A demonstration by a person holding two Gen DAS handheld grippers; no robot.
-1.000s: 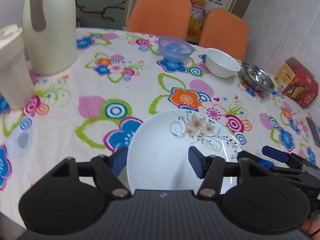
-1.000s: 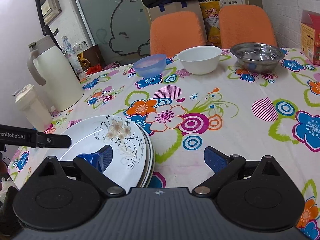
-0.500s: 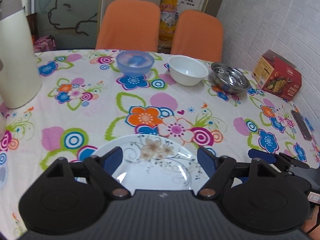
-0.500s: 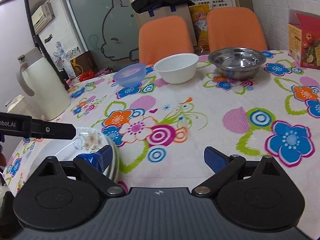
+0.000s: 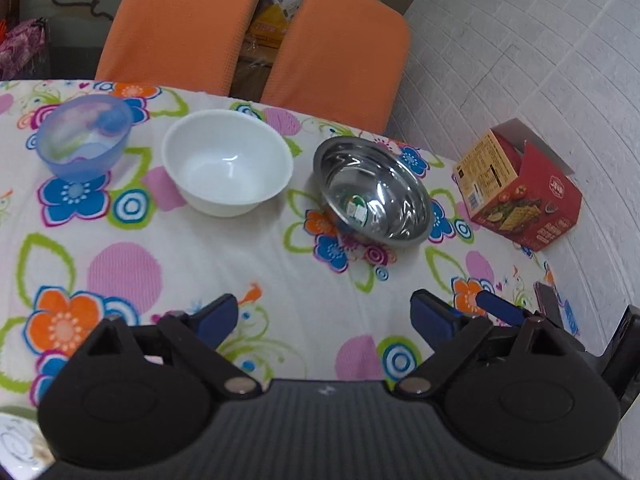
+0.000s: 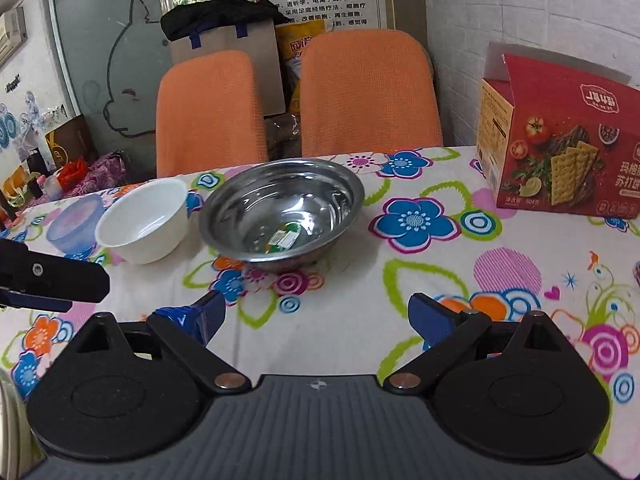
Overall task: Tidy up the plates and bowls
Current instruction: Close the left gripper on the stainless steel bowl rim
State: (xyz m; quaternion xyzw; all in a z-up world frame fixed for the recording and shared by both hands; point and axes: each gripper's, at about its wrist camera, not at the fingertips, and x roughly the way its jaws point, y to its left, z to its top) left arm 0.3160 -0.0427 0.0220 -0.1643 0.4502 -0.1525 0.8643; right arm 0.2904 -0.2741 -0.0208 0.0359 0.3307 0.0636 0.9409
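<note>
Three bowls sit in a row on the bench [image 5: 248, 264], which wears a cloth full of bright flowers. On the left is the see-through blue plastic bowl [image 5: 84, 142]. Just beside it is the round white bowl [image 5: 227, 162]. Next comes the shiny metal bowl [image 5: 372, 194], with a small sticker inside it. All three are empty and sit the right way up, close to the far edge. A bit of a white plate with swirls [image 5: 18, 442] peeps in at the bottom left corner of the left view.

The left gripper [image 5: 324, 316] hovers over the cloth, its jaws spread wide with nothing between them. The right gripper [image 6: 316, 316] faces the metal bowl, jaws also wide apart and holding nothing.

A red cracker box [image 6: 560, 144] stands by the white brick wall [image 5: 520, 48]. Two orange chairs [image 6: 372, 92] wait behind the bench.
</note>
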